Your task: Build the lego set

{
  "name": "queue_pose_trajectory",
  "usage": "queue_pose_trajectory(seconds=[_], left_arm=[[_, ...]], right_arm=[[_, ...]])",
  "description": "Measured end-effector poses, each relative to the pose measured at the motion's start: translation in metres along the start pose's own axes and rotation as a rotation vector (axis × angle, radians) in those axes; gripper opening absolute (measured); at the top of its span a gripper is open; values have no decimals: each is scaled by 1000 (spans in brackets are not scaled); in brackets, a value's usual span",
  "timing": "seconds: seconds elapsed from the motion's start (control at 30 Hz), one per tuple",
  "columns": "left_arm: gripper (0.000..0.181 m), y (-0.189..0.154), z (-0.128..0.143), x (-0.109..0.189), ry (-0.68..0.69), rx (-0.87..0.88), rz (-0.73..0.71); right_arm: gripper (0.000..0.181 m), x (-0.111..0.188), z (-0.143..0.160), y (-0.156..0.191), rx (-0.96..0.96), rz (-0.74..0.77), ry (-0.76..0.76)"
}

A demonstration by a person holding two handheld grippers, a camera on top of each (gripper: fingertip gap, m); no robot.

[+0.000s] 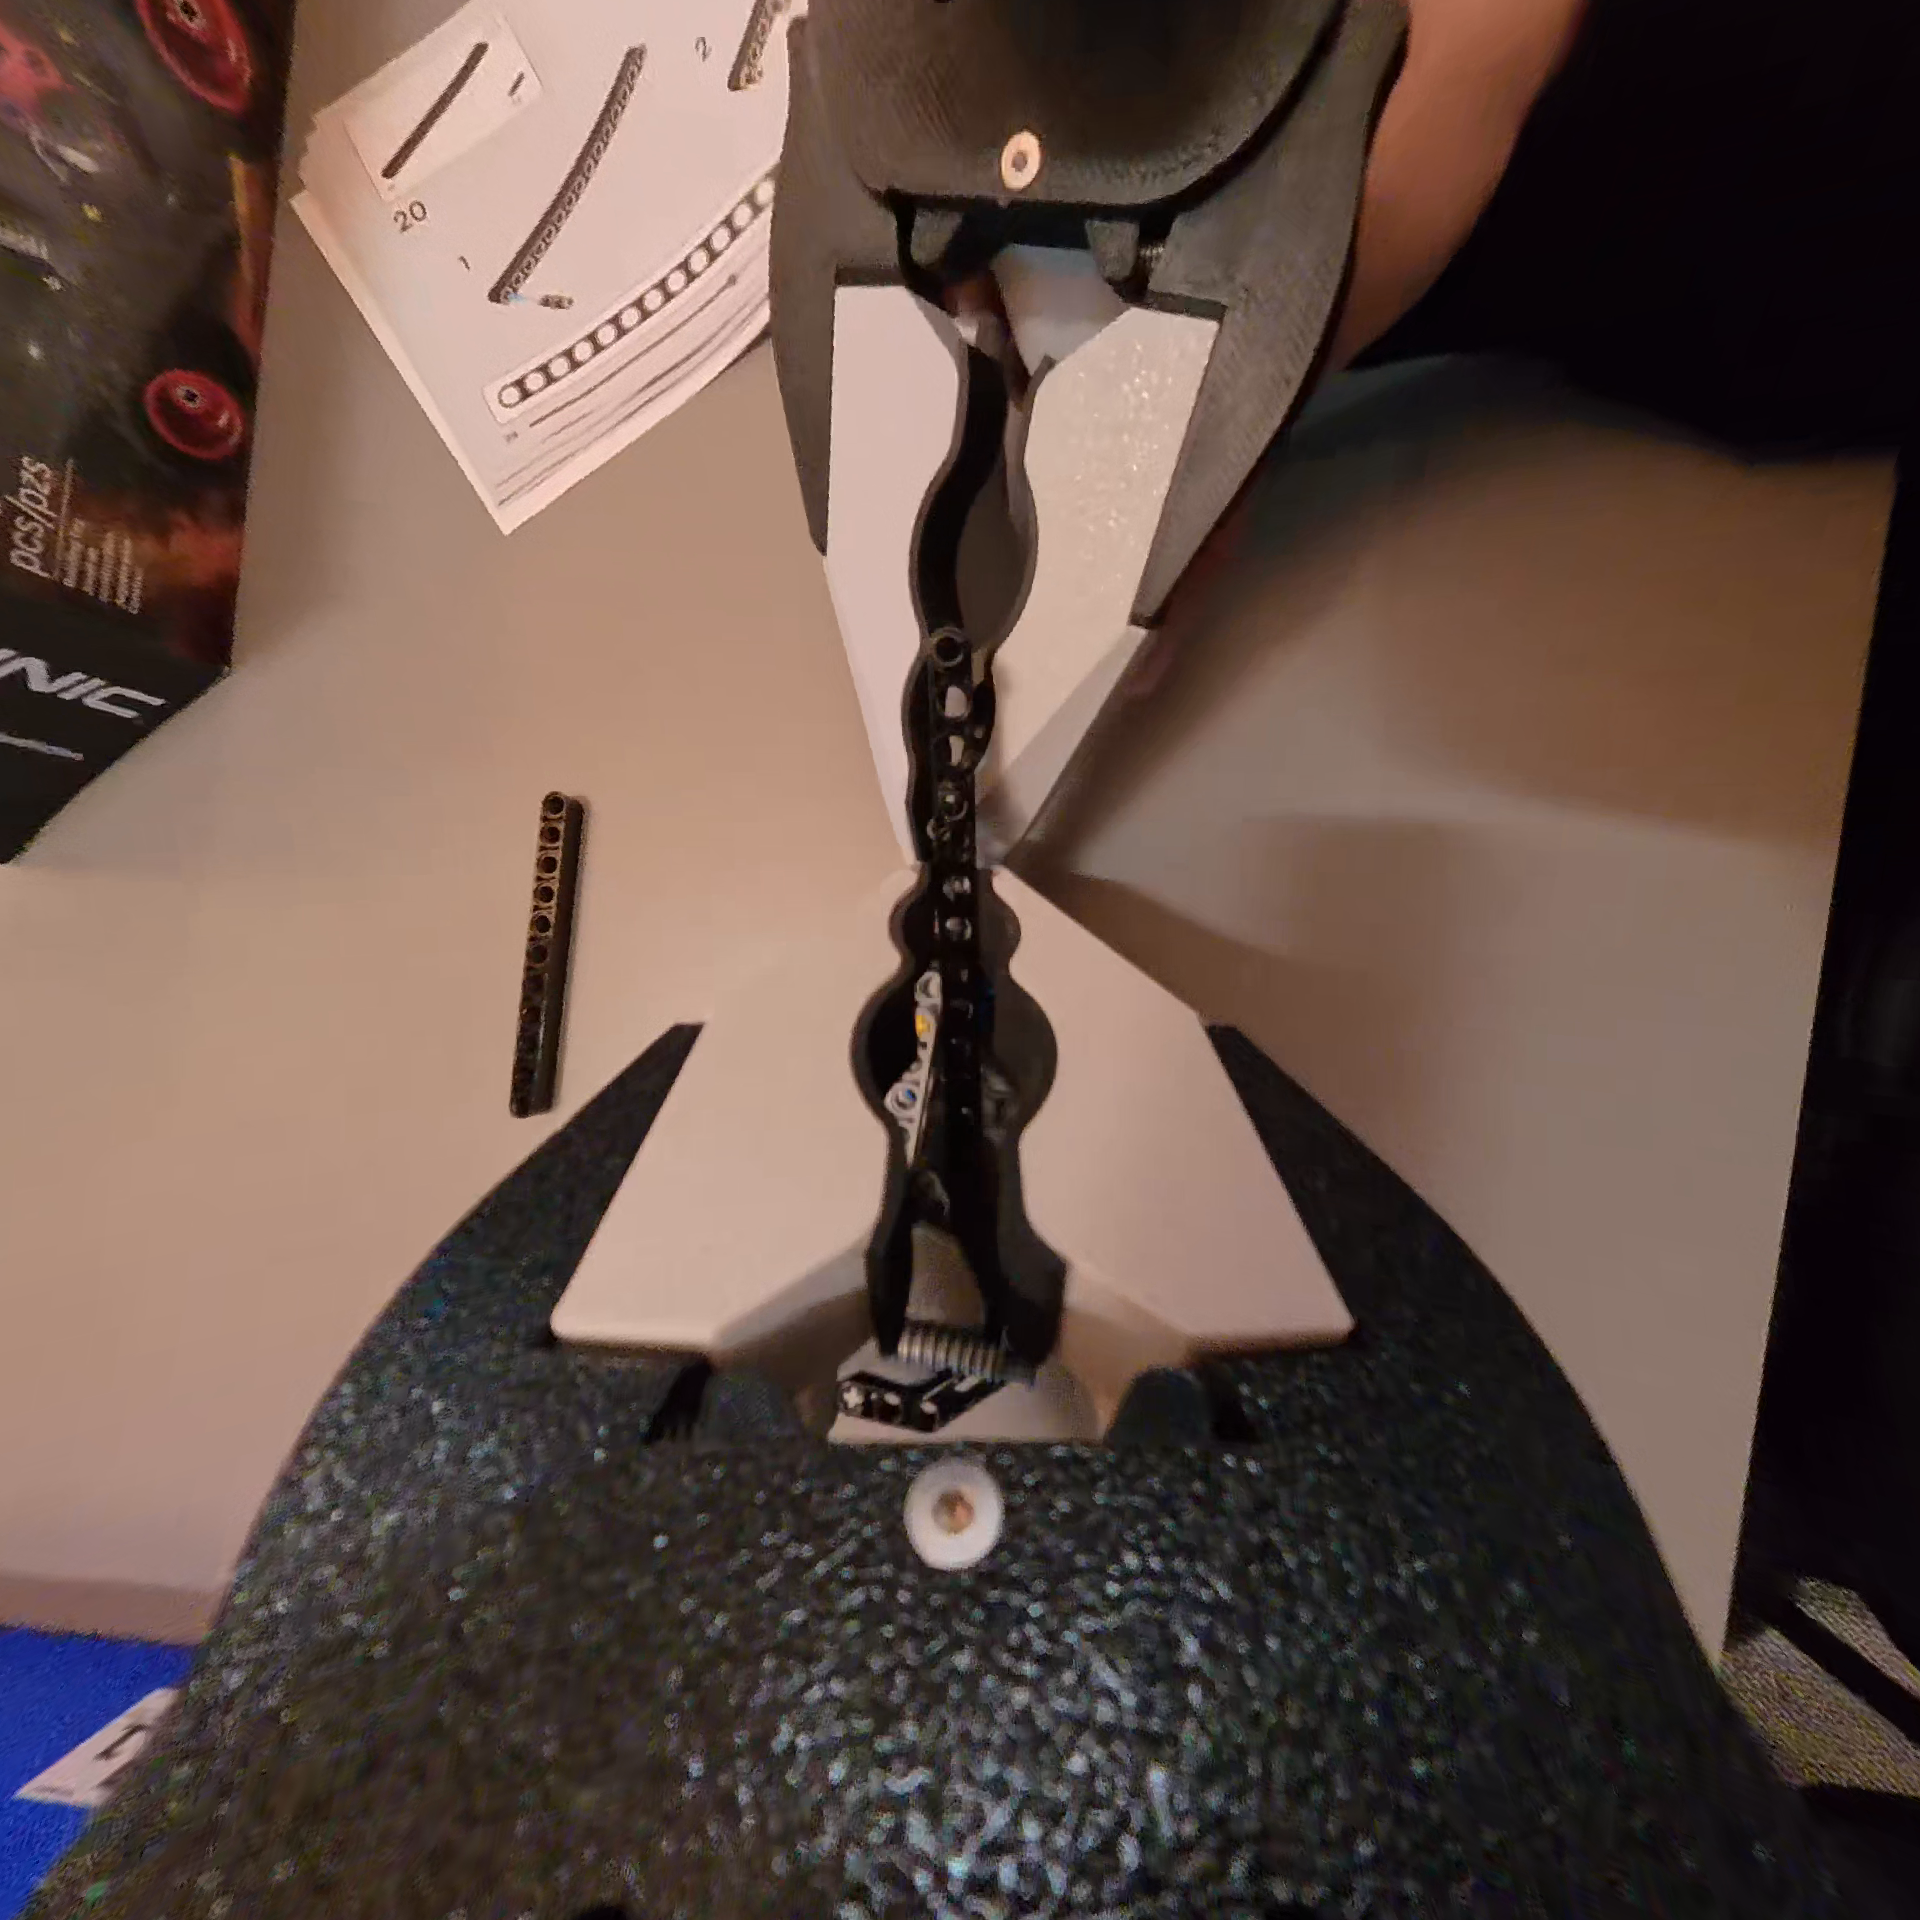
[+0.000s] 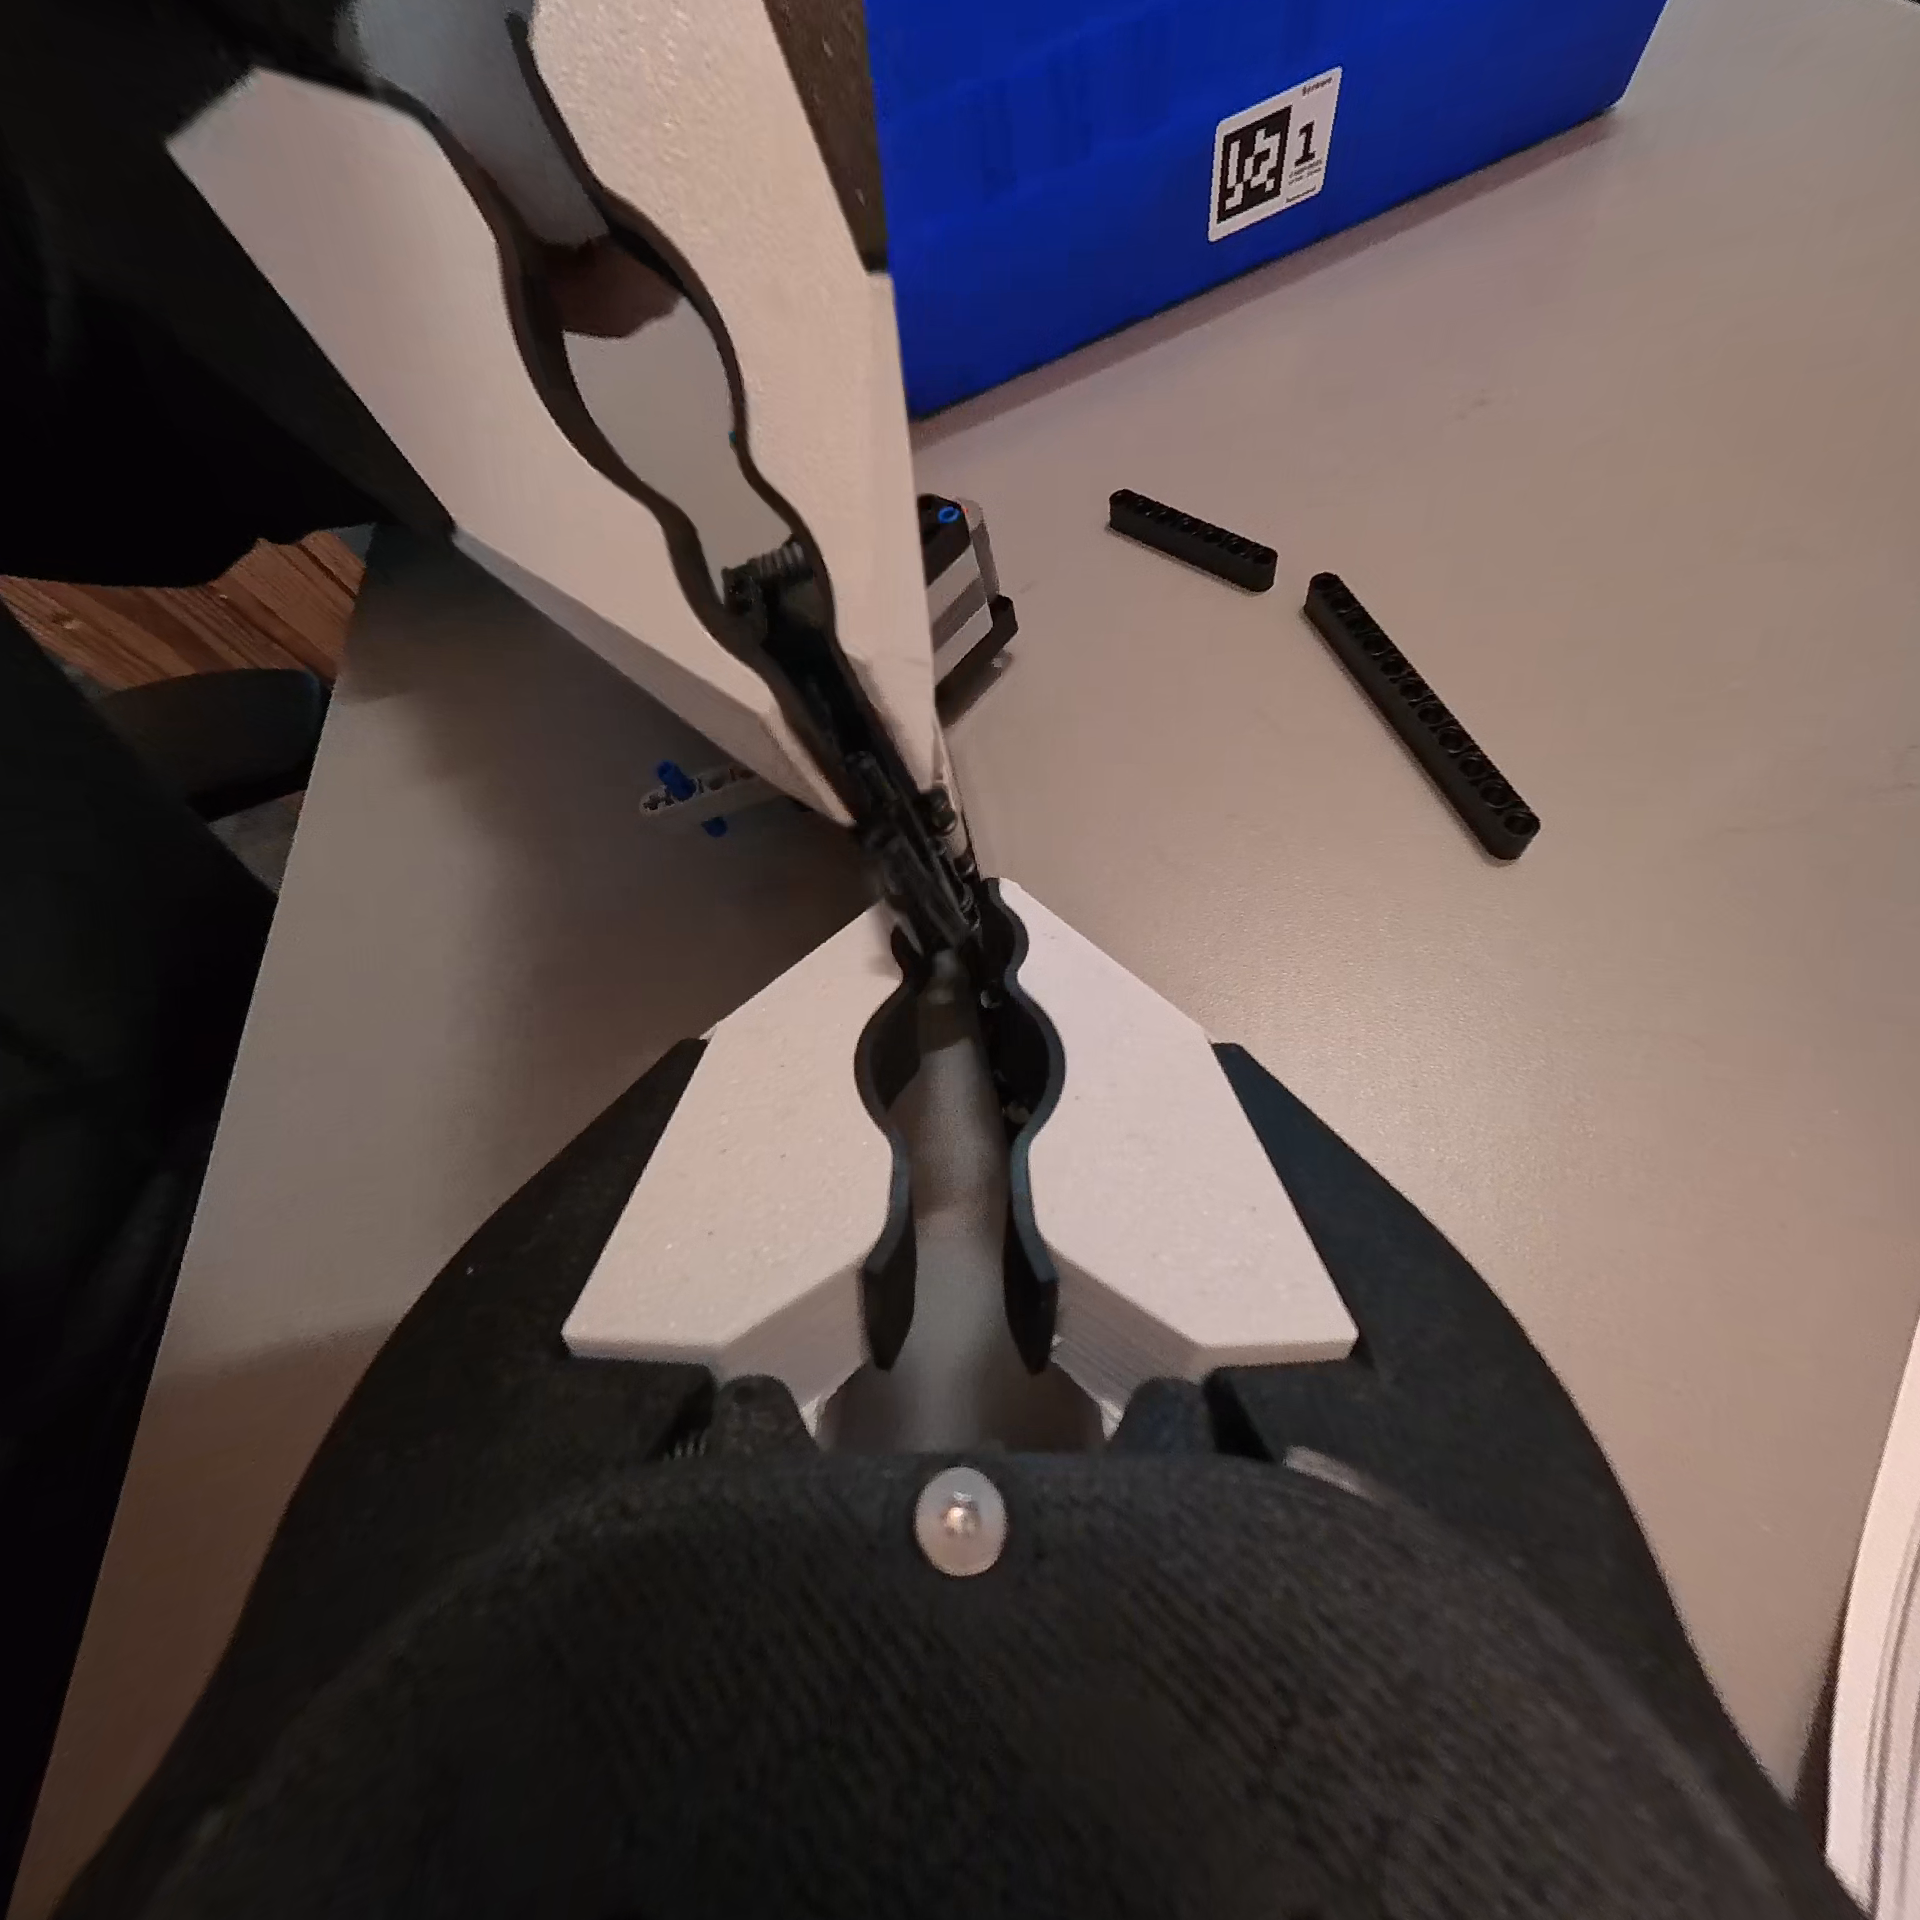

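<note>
A long black holed beam assembly point(image 1: 951, 790) with a metal spring point(image 1: 954, 1351) at its near end is held above the grey table point(image 1: 312, 1143). My left gripper point(image 1: 951, 883) is shut on it from below in the left wrist view. My right gripper point(image 1: 987, 821) comes in from the top, tip to tip with the left, and is shut on the beam's far end. In the right wrist view my right gripper point(image 2: 951, 909) grips the beam point(image 2: 914, 831), and the left gripper point(image 2: 894, 810) holds it from the upper left, the spring point(image 2: 774, 577) between its pads.
A loose black beam point(image 1: 545, 956) lies left of the grippers. An open instruction booklet point(image 1: 582, 260) and the set's box point(image 1: 104, 416) are at the far left. Two black beams point(image 2: 1195, 540) point(image 2: 1423, 717), a blue bin point(image 2: 1143, 260), a grey-black subassembly point(image 2: 966, 592) and a small white piece with blue pins point(image 2: 696, 800) are on the table. The grippers are tip to tip, or close to it.
</note>
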State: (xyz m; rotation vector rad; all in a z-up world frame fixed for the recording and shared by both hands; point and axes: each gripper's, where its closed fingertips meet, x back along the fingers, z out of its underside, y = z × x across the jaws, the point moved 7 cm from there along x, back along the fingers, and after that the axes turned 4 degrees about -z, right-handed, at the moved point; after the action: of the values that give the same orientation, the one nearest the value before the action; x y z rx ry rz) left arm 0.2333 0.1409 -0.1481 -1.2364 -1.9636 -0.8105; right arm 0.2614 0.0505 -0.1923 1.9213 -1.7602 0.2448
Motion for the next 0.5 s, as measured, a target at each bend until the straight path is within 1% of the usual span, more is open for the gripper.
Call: queue_pose_trajectory(seconds=[0.1, 0.2, 0.33, 0.4, 0.5], left_arm=[[4, 0, -5, 12, -36, -18, 4], [4, 4, -11, 21, -72, -63, -36], [5, 2, -11, 6, -10, -59, 60], [5, 6, -8, -4, 13, -78, 30], [4, 5, -8, -6, 5, -88, 49]], right_arm=[[5, 0, 0, 0, 2, -3, 1], [5, 0, 0, 0, 0, -5, 1], [5, 0, 0, 0, 0, -5, 1], [6, 0, 0, 0, 4, -1, 1], [5, 0, 0, 1, 6, -6, 2]])
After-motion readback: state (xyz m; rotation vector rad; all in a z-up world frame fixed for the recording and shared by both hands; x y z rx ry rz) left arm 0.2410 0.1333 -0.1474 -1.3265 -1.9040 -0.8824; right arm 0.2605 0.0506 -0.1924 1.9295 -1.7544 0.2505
